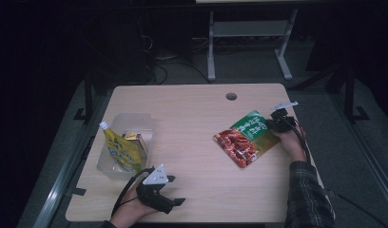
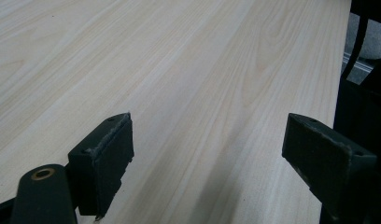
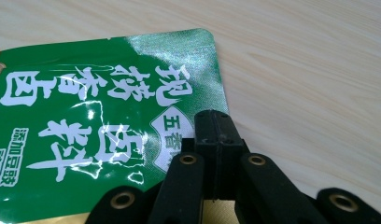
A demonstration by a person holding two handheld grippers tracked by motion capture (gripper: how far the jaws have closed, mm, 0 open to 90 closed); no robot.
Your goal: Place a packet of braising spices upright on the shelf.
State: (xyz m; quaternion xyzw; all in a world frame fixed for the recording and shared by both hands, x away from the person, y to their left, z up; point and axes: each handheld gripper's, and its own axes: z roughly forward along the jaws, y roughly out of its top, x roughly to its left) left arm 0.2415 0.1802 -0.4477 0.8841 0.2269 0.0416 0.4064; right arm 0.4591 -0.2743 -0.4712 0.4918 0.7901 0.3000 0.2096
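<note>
A green and red seasoning pouch (image 1: 247, 137) lies on the right half of the wooden table (image 1: 192, 118). My right gripper (image 1: 274, 126) is at its far right edge, jaws pressed together on the rim of the pouch (image 3: 109, 116). In the right gripper view, the gripper (image 3: 215, 126) has no gap between its pads, and the foil wrinkles beside them. My left gripper (image 1: 177, 190) rests near the table's front left, pointing right. Its jaws stand wide apart, and the left gripper (image 2: 207, 144) has only bare wood between them.
A clear plastic bin (image 1: 113, 166) stands at the left, holding a yellow spouted pouch (image 1: 118, 149) and a small yellow box (image 1: 135, 138). A cable hole (image 1: 231, 96) sits near the far edge. The table's right edge (image 2: 340, 70) drops to the dark floor.
</note>
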